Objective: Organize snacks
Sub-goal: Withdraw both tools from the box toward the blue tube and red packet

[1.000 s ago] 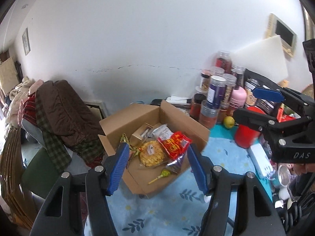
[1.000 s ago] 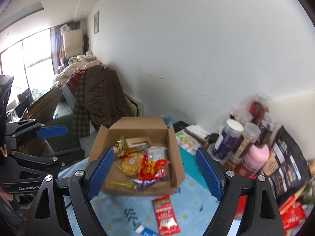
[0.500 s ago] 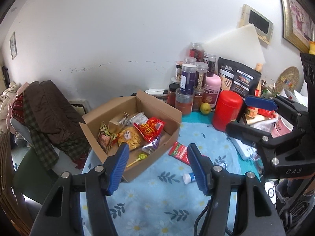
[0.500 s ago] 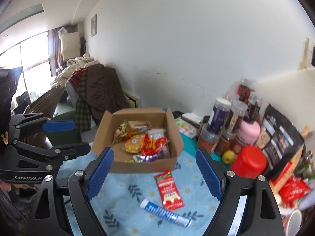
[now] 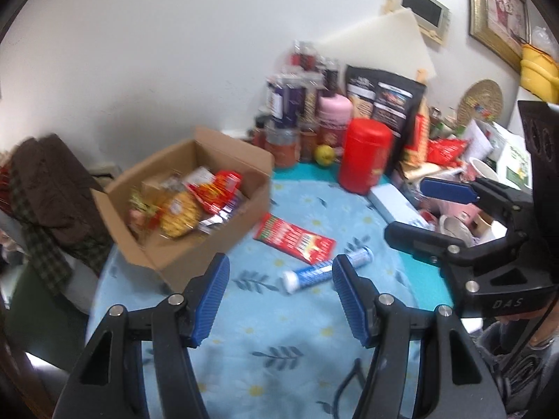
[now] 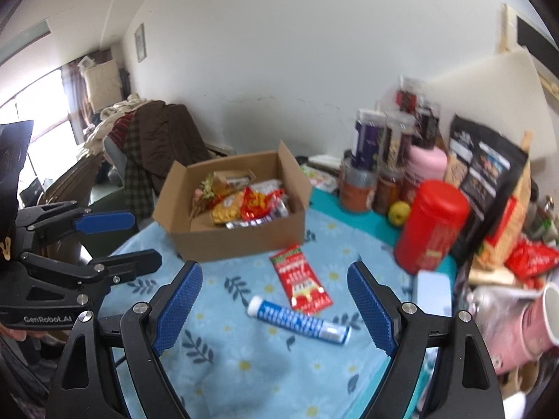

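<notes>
**Two snacks outside the box**

We find both grippers, left (image 5: 281, 293) and right (image 6: 274, 307), with jaws wide apart and holding nothing. The box (image 6: 241, 241), part filled, sits at the table's far left edge. A red packet (image 6: 302, 281) and a blue tube (image 6: 297, 321) lie just beside each other on the cloth (image 6: 223, 359), mid-table. We judge the tube best taken first: we should close across its width, near the middle, so it cannot roll.
</notes>
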